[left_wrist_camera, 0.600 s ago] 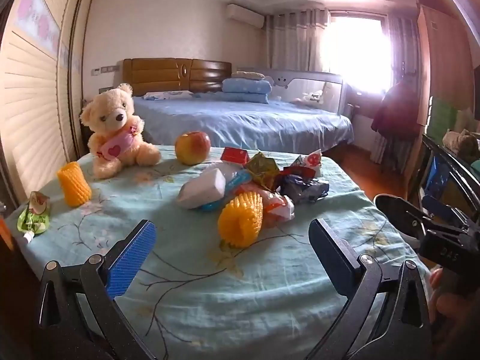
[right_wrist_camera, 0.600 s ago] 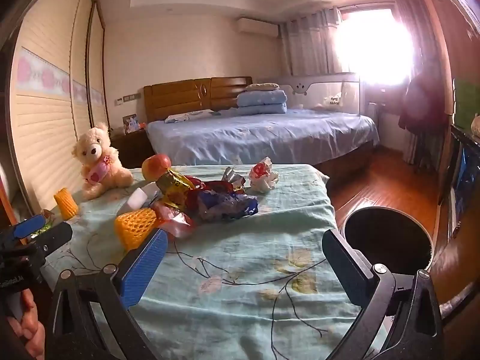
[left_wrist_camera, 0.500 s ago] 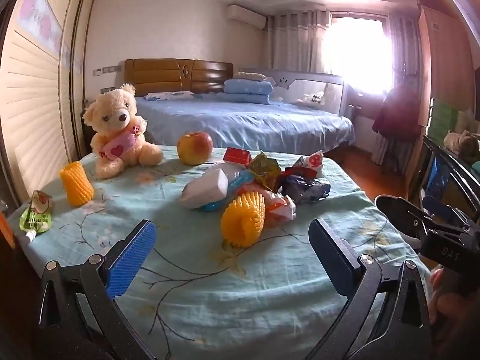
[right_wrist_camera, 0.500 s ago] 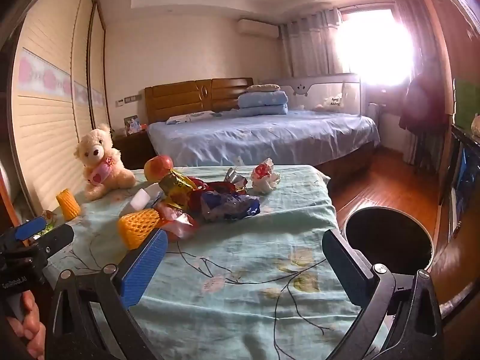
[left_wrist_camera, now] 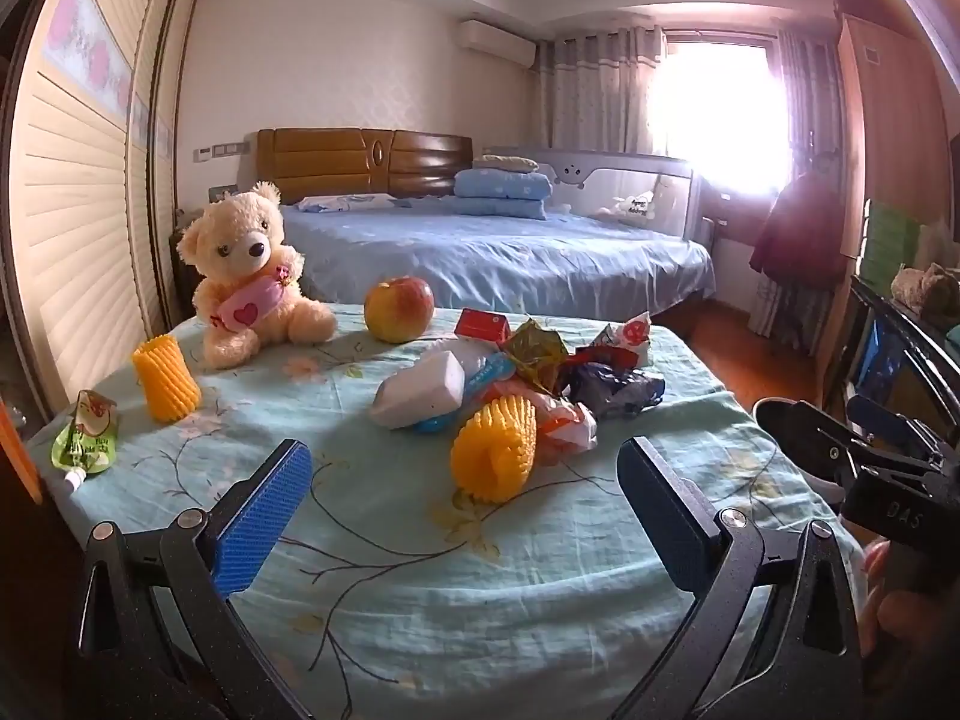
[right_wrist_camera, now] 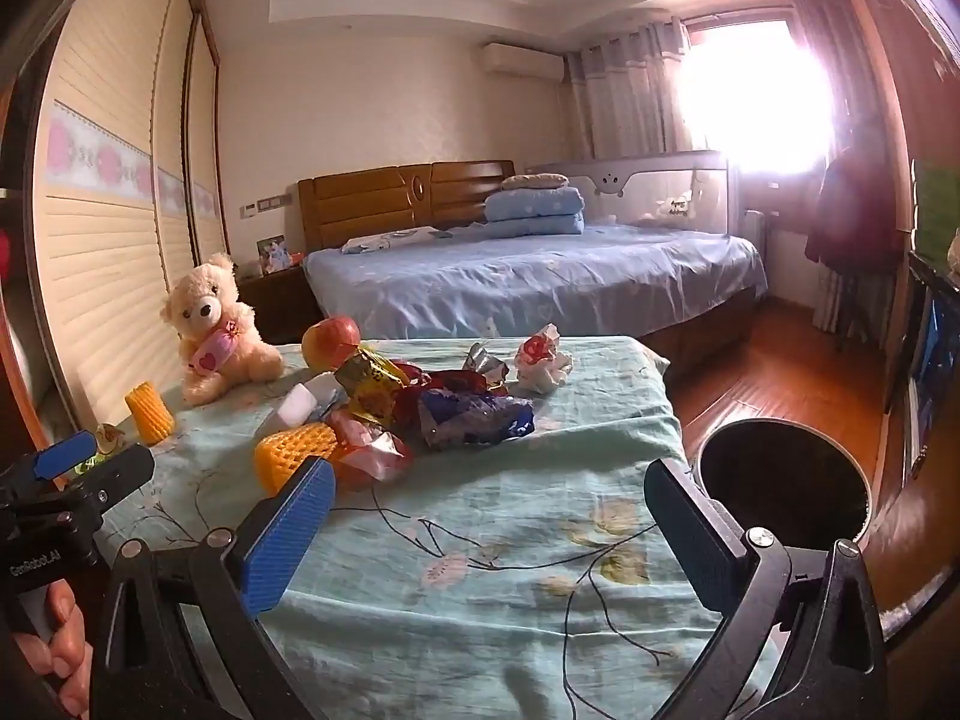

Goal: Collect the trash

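Both claws gape fully, gripping nothing: left claw (left_wrist_camera: 462, 474) and right claw (right_wrist_camera: 489, 498) hover low in frame over the counter (left_wrist_camera: 540, 570), draped in floral cloth. Crinkled foil wrappers (right_wrist_camera: 474, 414) lie heaped at centre, touching a yellow foam net sleeve (left_wrist_camera: 495, 450). A round dark bin (right_wrist_camera: 786, 480) stands lower right

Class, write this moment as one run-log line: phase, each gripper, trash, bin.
phase: approach | left gripper: open, empty | right gripper: open, empty | wrapper pile: on table, untouched | bin: beside table, right
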The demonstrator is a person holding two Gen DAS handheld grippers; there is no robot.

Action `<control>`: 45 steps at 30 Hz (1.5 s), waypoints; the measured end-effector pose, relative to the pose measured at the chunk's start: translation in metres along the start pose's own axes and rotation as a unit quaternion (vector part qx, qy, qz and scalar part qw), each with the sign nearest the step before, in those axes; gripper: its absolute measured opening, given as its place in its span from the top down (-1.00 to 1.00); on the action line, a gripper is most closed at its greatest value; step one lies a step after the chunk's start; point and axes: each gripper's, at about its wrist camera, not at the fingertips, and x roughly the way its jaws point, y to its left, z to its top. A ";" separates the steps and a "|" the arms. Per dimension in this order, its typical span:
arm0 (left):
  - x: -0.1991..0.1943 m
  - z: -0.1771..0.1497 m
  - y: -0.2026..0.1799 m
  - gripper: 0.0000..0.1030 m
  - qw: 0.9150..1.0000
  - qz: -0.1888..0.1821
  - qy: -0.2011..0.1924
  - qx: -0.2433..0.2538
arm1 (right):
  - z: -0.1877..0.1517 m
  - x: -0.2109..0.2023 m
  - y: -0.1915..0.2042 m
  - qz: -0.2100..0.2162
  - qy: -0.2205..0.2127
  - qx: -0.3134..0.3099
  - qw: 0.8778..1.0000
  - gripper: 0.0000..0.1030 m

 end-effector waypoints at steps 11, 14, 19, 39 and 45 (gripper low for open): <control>0.000 0.001 0.000 -1.00 1.000 0.002 0.003 0.000 | 0.000 -0.001 0.002 0.007 0.000 0.000 1.000 -1.00; 0.002 0.000 0.001 -1.00 1.000 0.002 0.004 -0.001 | 0.000 0.000 0.003 0.009 0.002 0.000 1.000 -1.00; 0.003 -0.001 0.001 -1.00 1.000 0.002 0.003 -0.002 | 0.000 0.000 0.003 0.010 0.003 0.000 1.000 -1.00; 0.003 -0.001 0.002 -1.00 1.000 0.001 0.003 -0.003 | -0.001 0.004 0.003 0.020 0.010 0.005 1.000 -1.00; 0.004 -0.001 0.002 -1.00 1.000 0.002 0.004 -0.003 | -0.002 0.005 0.005 0.023 0.012 0.007 1.000 -1.00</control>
